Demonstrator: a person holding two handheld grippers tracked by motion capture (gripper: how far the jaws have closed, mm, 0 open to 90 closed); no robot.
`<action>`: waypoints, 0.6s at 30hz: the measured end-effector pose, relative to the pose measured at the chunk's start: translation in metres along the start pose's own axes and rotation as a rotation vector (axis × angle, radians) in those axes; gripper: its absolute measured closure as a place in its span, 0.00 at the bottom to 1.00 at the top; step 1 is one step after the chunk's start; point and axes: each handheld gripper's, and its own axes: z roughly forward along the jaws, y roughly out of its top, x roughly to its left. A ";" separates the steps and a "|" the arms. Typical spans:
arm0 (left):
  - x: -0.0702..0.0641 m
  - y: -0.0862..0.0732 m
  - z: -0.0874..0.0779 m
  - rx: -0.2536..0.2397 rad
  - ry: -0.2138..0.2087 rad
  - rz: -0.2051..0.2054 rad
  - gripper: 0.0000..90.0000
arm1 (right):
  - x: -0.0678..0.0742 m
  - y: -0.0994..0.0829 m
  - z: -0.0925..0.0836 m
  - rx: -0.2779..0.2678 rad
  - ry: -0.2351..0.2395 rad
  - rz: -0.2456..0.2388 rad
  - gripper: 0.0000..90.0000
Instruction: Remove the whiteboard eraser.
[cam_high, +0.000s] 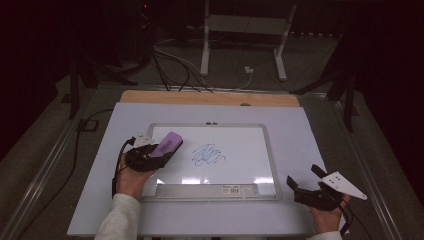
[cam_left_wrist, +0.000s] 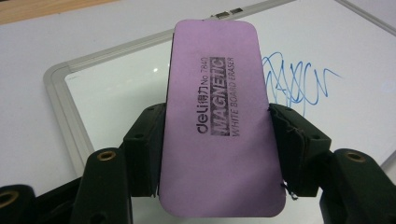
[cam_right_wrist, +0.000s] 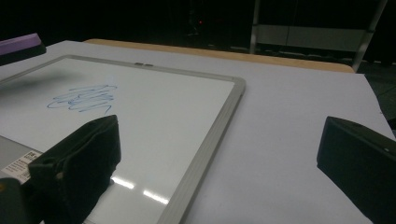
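1. Purple foam-backed eraser (cam_left_wrist: 219, 116), printed "deli MAGNETIC WHITE BOARD ERASER", sitting clamped between the black jaws of the left gripper (cam_high: 150, 154), one jaw pressing on each long edge
2. Hovering over the left part of the whiteboard (cam_high: 240, 135), near its upper left corner, tilting so the far end is pointing up and to the right; whether touching the surface, not possible to tell
3. Lying just to the right of the eraser, near the middle of the board: a blue scribble (cam_high: 208, 154), also showing beyond the eraser's right edge in the left gripper view (cam_left_wrist: 299, 84)
4. Running along the board's near edge: a grey tray strip (cam_high: 207, 190) carrying a small label
5. Resting flat on a pale lilac sheet (cam_high: 300, 130) covering a wooden table (cam_high: 210, 97), with the wood showing only as a strip at the far edge
6. Being held by the left hand (cam_high: 131, 181), coming out of a light sleeve (cam_high: 117, 217)
7. Resting well apart, off the board's lower right corner over the sheet: the right gripper (cam_high: 307, 181), jaws spread wide and gripping nothing, grey three-cornered plate on top
8. Standing on the dark floor beyond the table: a white metal frame (cam_high: 245, 35) and loose cables (cam_high: 170, 62)
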 end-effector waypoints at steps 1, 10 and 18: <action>0.000 0.000 0.000 0.000 0.000 0.000 0.46 | 0.000 0.000 0.000 0.000 0.000 0.000 0.00; -0.002 0.003 0.015 0.010 -0.020 0.020 0.46 | -0.001 0.000 0.000 0.000 0.000 -0.001 0.00; 0.000 0.002 0.024 0.023 -0.010 0.022 0.46 | 0.000 0.000 0.001 0.003 0.005 -0.006 0.00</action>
